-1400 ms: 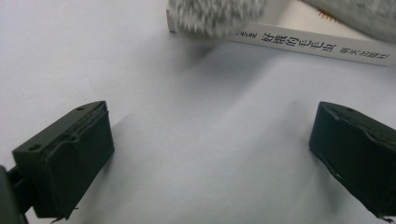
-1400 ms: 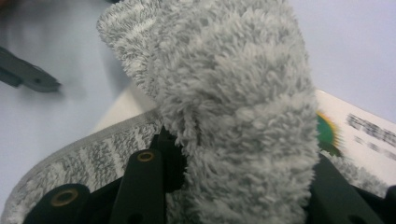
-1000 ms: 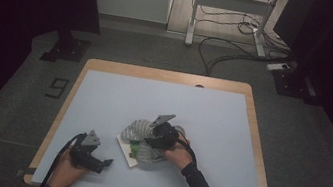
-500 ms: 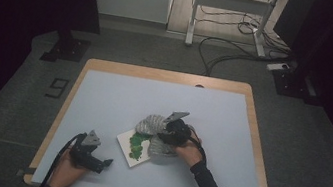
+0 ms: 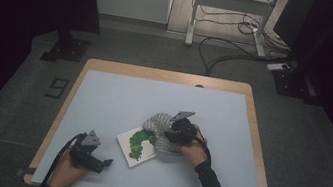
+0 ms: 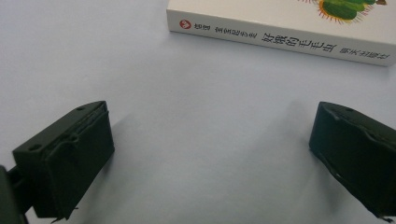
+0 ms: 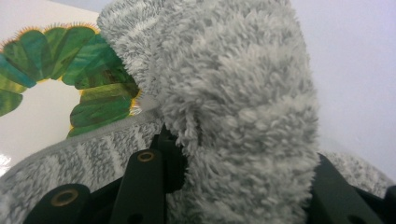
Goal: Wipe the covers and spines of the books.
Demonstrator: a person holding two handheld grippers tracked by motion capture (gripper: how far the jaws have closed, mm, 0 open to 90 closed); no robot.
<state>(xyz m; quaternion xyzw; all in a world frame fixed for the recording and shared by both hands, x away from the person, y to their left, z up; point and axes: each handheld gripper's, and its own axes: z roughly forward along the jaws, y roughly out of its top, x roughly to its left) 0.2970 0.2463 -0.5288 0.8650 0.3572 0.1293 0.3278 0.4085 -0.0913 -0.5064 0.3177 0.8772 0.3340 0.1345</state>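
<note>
High view: right claw (image 5: 175,130) clamped on a fluffy grey towel (image 5: 159,122), now sitting over the right edge of the picture book (image 5: 138,146) near the worktop (image 5: 118,96) centre. A second ago the towel covered most of the book; it has since been dragged off to the right, so the green caterpillar cover is exposed. Left claw (image 5: 102,163) parked at the front left, unmoved, holding nothing.

Left gripper view: jaws wide apart, bare worktop between them, book spine ahead with printed characters, well apart from the pads.

Right gripper view: jaws pinch a thick fold of towel; cover art shows at left behind it.

Judgement: uncovering is nearly done; the towel still overlaps the book's edge, so it wants pulling further clear.
</note>
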